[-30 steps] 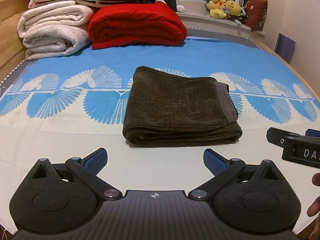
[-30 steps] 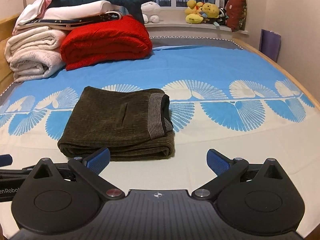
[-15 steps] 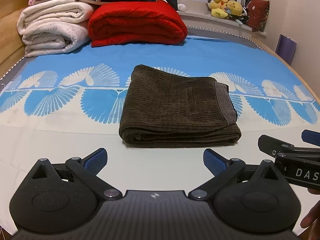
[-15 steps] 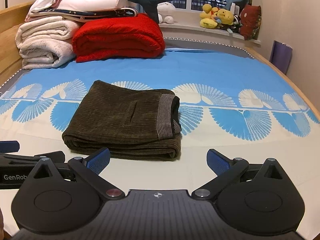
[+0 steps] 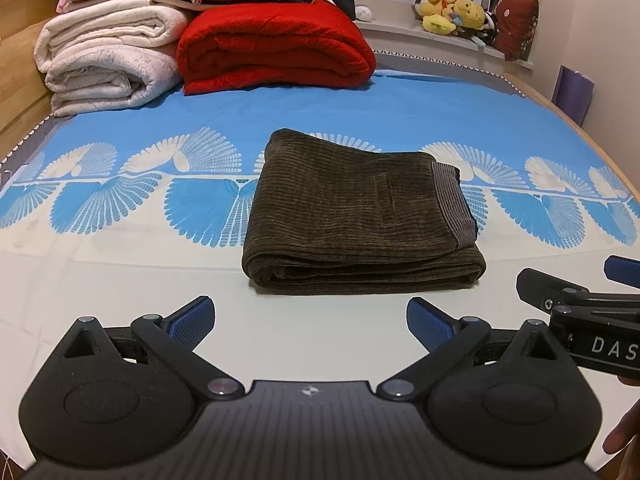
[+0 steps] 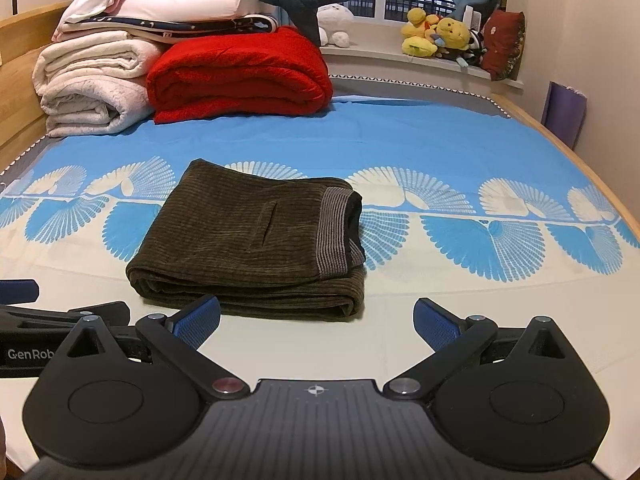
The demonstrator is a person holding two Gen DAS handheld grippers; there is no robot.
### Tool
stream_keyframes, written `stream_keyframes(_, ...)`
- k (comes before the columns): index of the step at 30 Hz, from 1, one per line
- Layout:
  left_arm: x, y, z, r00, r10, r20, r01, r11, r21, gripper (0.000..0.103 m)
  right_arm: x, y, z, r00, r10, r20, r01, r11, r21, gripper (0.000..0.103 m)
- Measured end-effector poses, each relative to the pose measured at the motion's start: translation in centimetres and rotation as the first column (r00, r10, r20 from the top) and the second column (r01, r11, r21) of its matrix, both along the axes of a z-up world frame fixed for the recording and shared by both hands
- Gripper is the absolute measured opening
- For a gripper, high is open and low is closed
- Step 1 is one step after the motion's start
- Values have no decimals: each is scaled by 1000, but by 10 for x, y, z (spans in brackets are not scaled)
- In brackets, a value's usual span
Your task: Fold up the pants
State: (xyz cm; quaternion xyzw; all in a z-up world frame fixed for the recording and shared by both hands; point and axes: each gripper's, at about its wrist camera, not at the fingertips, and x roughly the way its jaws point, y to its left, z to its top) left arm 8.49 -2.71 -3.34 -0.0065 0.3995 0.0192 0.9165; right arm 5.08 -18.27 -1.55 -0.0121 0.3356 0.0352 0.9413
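- Pants [image 5: 360,216]: dark brown corduroy, lying folded into a compact, thick rectangle on the bed [image 5: 120,280], about mid-bed across the blue fan-print band and the pale strip of the sheet.
- Ribbed waistband [image 6: 334,232] on top at the right end of the stack; layered fold edges face the cameras, look even.
- Left gripper [image 5: 310,318]: tongs spread wide apart, nothing between them, hovering over the pale sheet just short of the near edge of the pants, not touching.
- Right gripper [image 6: 316,320]: tongs also apart and empty, near the stack's front right corner, no contact.
- Each gripper shows at the edge of the other's view, side by side.
- Step judgement: folding looks done; this reads as the final check / pull-away phase.
- Next move, if any: only a light tidy, maybe pressing the top layer flat or squaring the waistband end; otherwise hands clear.
- Red blanket [image 5: 276,46] and white blankets [image 5: 108,60] stacked at far end, well apart from the pants.
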Motion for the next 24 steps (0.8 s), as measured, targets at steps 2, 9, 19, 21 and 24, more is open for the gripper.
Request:
stream_keyframes(2,0,0,0,1000,0,0,0,1000,2,102,0,1,0,1000,0,1,0,1000,0,102)
stream_keyframes(9,0,1,0,1000,0,0,0,1000,2,102,0,1,0,1000,1,-1,-1,1000,1,102)
stream_keyframes(19,0,2,0,1000,1,-3,-1,1000,3,102,0,2,0,1000,1,-1,-1,1000,-1,102)
stream_keyframes(21,0,2,0,1000,0,-2,0,1000,4,102,0,2,0,1000,1,-3,-1,1000,0,102)
stream_keyframes(24,0,3,0,1000,0,-5,0,1000,4,102,1,2,0,1000,2,-3,-3,1000,-1,102)
